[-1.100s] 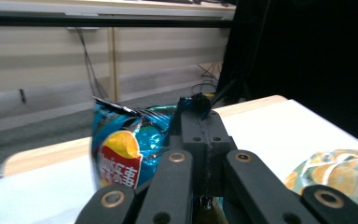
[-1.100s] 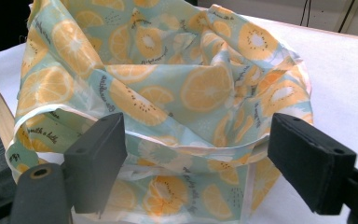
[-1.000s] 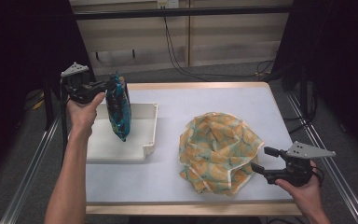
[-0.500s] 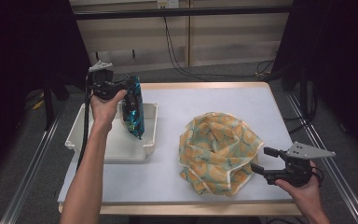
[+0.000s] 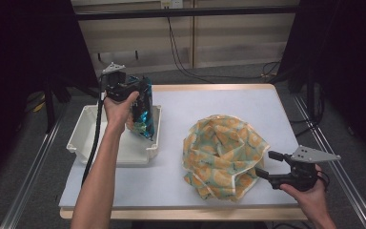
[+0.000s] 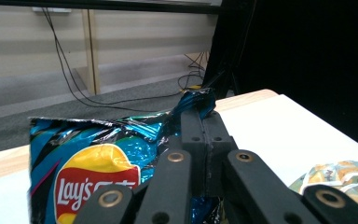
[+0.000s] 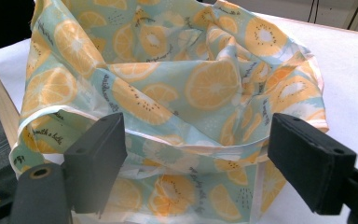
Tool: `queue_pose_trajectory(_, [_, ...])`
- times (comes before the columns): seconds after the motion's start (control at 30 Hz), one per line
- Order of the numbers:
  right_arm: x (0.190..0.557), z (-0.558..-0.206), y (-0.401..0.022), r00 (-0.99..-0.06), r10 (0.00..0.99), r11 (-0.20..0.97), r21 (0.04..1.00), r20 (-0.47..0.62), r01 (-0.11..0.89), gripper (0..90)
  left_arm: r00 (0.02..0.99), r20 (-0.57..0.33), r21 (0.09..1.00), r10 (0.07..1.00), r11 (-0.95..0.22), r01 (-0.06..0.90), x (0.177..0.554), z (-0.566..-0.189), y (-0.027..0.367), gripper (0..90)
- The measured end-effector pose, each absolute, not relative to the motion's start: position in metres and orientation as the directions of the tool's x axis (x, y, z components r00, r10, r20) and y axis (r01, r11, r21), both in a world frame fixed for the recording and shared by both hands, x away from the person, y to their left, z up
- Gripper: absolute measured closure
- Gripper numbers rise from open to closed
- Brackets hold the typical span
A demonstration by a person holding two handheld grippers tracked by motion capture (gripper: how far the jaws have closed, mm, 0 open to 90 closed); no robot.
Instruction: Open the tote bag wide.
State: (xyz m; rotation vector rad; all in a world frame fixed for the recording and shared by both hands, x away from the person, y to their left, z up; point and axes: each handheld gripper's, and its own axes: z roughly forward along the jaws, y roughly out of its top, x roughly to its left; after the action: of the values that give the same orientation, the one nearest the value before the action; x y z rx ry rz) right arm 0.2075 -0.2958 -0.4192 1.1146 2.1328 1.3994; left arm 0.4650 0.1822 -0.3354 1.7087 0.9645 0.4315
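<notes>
A blue Lay's chip bag (image 5: 142, 112) hangs upright over the right part of a white tray (image 5: 90, 140), its lower end down near the tray's right wall. My left gripper (image 5: 140, 89) is shut on the bag's crumpled top edge. In the left gripper view the jaws (image 6: 205, 128) stand pressed together on the foil of the chip bag (image 6: 88, 158). A cloth bag printed with orange slices (image 5: 221, 145) lies crumpled at the table's right. My right gripper (image 5: 263, 164) is open at its near right edge; the cloth bag's rim (image 7: 205, 79) lies between the wide-apart jaws (image 7: 196, 154) without being pinched.
The white table top (image 5: 209, 102) runs bare between the tray and the cloth bag and behind them. Its wooden front edge (image 5: 171, 213) is close to my right hand. Cables lie on the floor beyond the table.
My left hand has carried the chip bag to the right and a little lower over the tray. The right gripper and the cloth bag have stayed put.
</notes>
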Motion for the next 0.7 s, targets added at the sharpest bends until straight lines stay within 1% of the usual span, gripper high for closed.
queue_pose_trajectory(0.1, [0.208, -0.418, -0.296, -0.628, 0.769, 0.199, 0.887, 0.122, 0.416, 19.3, 0.611, -0.165, 0.921, 0.774, -0.100, 0.376, 0.468, -0.341, 0.177, 89.9])
queue_pose_trajectory(0.2, [0.208, -0.418, -0.296, -0.628, 0.768, 0.194, 0.888, 0.126, 0.416, 19.3, 0.607, -0.183, 0.918, 0.773, -0.088, 0.388, 0.472, -0.346, 0.175, 90.0])
queue_pose_trajectory(0.33, [0.208, -0.419, -0.296, -0.627, 0.769, 0.198, 0.887, 0.124, 0.418, 19.3, 0.600, -0.164, 0.916, 0.783, -0.104, 0.387, 0.475, -0.353, 0.168, 90.0])
queue_pose_trajectory(0.57, [0.208, -0.418, -0.297, -0.624, 0.770, 0.193, 0.886, 0.129, 0.421, 19.3, 0.570, -0.165, 0.921, 0.805, -0.081, 0.381, 0.487, -0.357, 0.176, 90.0])
queue_pose_trajectory(0.7, [0.209, -0.420, -0.298, -0.625, 0.770, 0.197, 0.885, 0.126, 0.421, 19.3, 0.574, -0.187, 0.922, 0.797, -0.060, 0.383, 0.489, -0.358, 0.179, 89.9])
